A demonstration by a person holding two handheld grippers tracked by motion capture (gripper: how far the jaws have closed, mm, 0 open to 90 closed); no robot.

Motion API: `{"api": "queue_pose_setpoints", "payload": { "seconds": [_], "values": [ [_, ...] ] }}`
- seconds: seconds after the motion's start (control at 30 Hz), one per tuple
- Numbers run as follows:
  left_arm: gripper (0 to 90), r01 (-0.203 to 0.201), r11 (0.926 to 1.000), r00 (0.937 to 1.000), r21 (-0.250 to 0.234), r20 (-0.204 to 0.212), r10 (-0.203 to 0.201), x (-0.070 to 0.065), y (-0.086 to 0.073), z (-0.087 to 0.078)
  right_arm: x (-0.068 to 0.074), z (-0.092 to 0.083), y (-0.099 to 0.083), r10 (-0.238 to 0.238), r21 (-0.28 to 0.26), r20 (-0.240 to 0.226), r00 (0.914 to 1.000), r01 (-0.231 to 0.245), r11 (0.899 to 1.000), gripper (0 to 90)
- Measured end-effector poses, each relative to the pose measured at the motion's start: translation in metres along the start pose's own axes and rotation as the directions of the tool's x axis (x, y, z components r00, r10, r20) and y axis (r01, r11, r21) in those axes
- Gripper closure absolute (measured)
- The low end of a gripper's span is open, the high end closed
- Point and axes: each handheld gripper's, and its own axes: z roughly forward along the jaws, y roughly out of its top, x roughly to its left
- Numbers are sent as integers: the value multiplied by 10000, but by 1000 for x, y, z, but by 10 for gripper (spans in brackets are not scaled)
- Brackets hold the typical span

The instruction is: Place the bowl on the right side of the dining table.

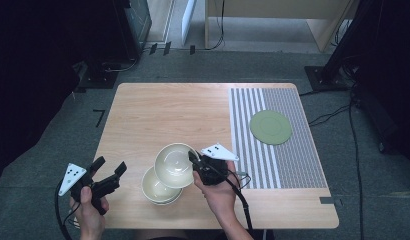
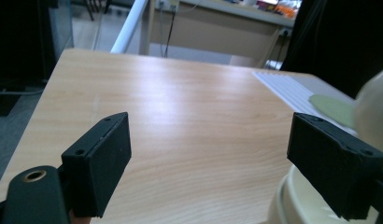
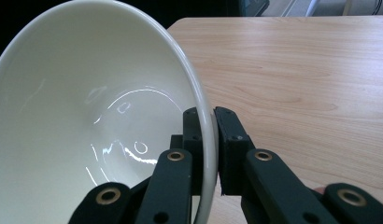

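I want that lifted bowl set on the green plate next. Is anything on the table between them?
Nothing visible. The right gripper pinches the lifted bowl by its rim, above the stacked bowls. Bare wood and the striped mat lie between it and the green plate.

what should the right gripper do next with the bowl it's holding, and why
Probably carry the lifted bowl clear of the stacked bowls toward the open wood or the green plate. The right gripper is clamped on its rim, the bowl hangs tilted above the stack, and the left gripper is open and apart.
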Motion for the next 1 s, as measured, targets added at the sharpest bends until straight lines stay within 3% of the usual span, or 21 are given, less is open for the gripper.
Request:
{"api": "queue_pose_setpoints", "payload": {
  "seconds": [0.2, 0.4, 0.63, 1.0],
  "values": [
    [129, -42, 9992, 9992, 398, -397, 57, 9, -12, 7, -6, -4, 1, 59, -76, 27, 10000, -59, 10000, 845],
    [129, 172, 9968, 9983, 781, -564, -128, 17, -23, 13, -11, -8, 3, 94, -144, 83, 9999, -92, 9999, 845],
    [133, 0, 9928, 9965, 1202, -835, 101, 22, -35, 19, -18, -13, 5, 162, -225, 207, 9997, -157, 9996, 845],
    [133, -94, 9904, 9951, 1383, -959, 228, 27, -48, 25, -26, -19, 9, 184, -383, 339, 9993, -171, 9991, 845]
  ]
}}
